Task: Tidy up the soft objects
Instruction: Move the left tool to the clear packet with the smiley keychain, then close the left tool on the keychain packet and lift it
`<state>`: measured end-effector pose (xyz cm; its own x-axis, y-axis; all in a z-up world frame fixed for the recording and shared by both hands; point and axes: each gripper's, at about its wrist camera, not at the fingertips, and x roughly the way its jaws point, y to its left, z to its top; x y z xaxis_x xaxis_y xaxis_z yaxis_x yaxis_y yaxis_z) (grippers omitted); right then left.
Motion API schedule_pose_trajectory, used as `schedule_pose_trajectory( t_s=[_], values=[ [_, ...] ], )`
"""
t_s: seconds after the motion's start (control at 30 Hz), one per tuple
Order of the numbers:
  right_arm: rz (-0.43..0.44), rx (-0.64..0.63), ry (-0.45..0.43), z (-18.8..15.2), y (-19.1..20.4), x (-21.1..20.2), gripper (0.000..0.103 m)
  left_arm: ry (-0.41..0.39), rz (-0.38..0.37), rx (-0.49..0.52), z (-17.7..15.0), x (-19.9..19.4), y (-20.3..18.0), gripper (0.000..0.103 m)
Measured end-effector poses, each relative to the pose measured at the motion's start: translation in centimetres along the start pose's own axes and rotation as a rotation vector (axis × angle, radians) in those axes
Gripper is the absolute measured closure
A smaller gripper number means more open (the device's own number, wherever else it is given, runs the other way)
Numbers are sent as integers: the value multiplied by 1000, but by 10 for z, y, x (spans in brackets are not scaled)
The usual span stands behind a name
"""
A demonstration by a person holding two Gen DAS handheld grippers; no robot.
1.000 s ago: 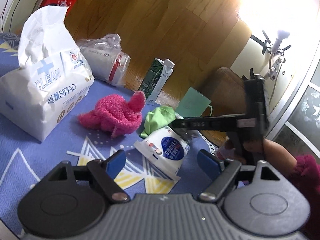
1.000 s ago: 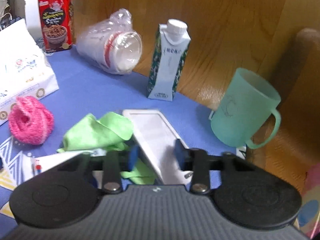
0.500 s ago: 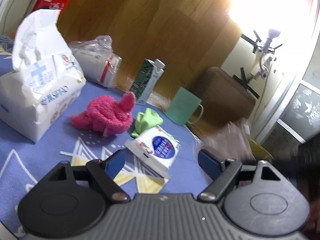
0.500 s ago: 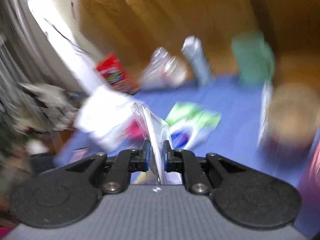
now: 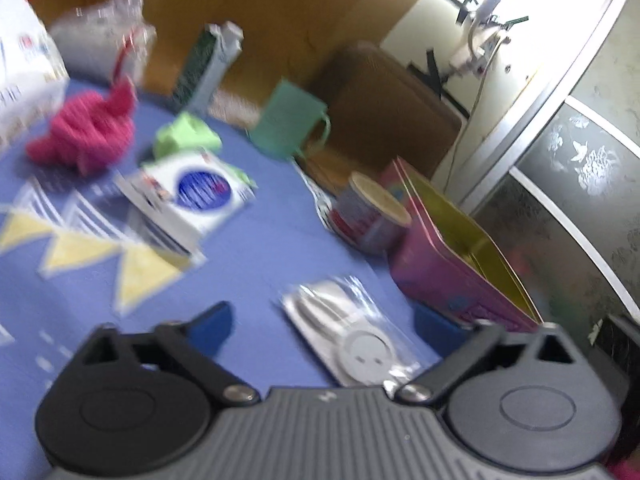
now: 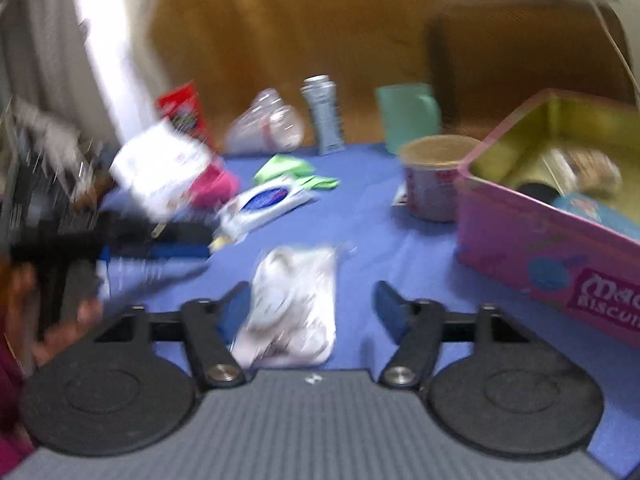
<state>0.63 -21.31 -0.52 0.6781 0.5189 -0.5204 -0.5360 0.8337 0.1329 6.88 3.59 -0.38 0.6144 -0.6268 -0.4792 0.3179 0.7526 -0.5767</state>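
With both grippers' fingers just spread apart and empty, the crinkly plastic packet at lower centre looks light, slippery; we grip its edge.

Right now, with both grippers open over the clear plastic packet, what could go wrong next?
1. The clear packet lies loose on the blue cloth between the right gripper fingers; being slippery, it may slide away.
2. The left gripper frames the same packet, so the two may collide.
3. The pink tin and paper cup stand close; a sweep could knock them.
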Motion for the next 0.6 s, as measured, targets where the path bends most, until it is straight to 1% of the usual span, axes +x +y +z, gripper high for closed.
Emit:
schedule_pose_trajectory(
  t_s=[0.07, 0.13, 0.17, 0.2, 0.23, 0.27, 0.3, 0.33, 0.43, 0.5, 0.6],
  values=[
    [-26, -105, 18, -8, 12, 7, 10, 48, -27, -17, -4, 11, -6, 1],
    [-52, -158, 70, -15, 16, 21, 12, 44, -5, 20, -9, 18, -17, 1],
    [-57, -156, 55, -19, 15, 22, 16, 53, -5, 41, -11, 22, -23, 1],
    [-31, -146, 56, -17, 15, 22, 30, 62, -11, 54, -13, 25, -28, 3],
    [-25, -145, 58, -16, 16, 24, 31, 64, 4, 63, -15, 28, -34, 3],
    [-47, -156, 48, -17, 19, 25, 31, 64, 27, 78, -16, 29, -39, 3],
    [-60, -163, 36, -19, 20, 25, 31, 65, 39, 93, -17, 30, -43, 6],
    [-72, -165, 24, -19, 20, 24, 31, 67, 33, 95, -17, 31, -47, 9],
    [-101, -148, -51, -20, 14, 12, 31, 54, -7, 91, -12, 28, -57, 10],
    [-126, -145, -98, -20, 13, 3, 31, 37, -27, 120, -6, 27, -68, 10],
    [-194, -159, -182, -16, 9, -10, 31, 12, -55, 187, 3, 32, -94, 10]
  ],
)
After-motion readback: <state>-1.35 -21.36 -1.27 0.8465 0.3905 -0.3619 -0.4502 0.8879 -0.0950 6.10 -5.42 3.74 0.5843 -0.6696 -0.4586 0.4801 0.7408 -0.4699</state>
